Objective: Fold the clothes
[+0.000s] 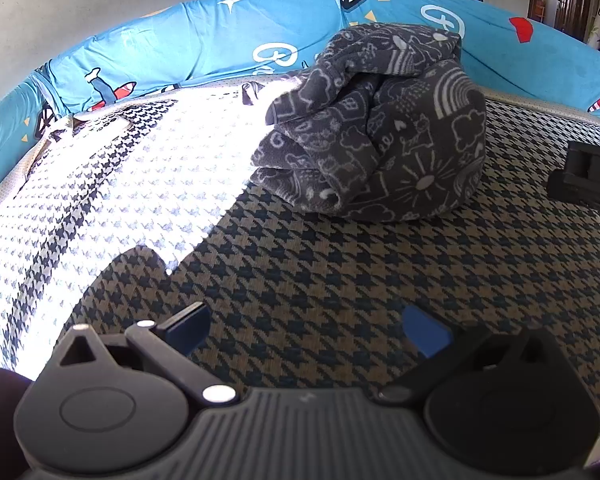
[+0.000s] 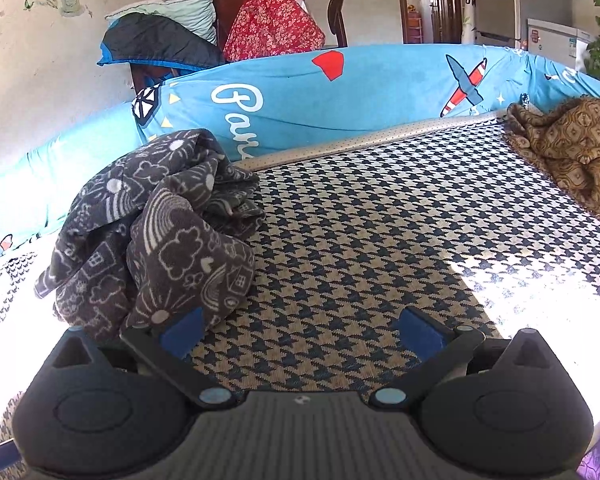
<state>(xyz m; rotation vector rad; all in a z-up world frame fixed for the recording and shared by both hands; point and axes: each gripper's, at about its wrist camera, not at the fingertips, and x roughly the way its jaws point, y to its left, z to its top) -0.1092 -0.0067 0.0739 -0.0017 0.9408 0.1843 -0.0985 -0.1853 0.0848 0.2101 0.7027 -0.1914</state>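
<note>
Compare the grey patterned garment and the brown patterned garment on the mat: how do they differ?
The grey garment carries white doodle drawings; the brown garment has a golden diamond-like print. The grey garment is bunched into a tall heap near the right tool; the brown garment spreads lower at the mat's far right. Both are crumpled, unfolded, and held by neither tool.

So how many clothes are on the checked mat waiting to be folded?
2. A crumpled grey doodle-print garment lies at the left near the blue bolster, and a bunched brown patterned garment lies at the far right edge. More may sit outside the views.
</note>
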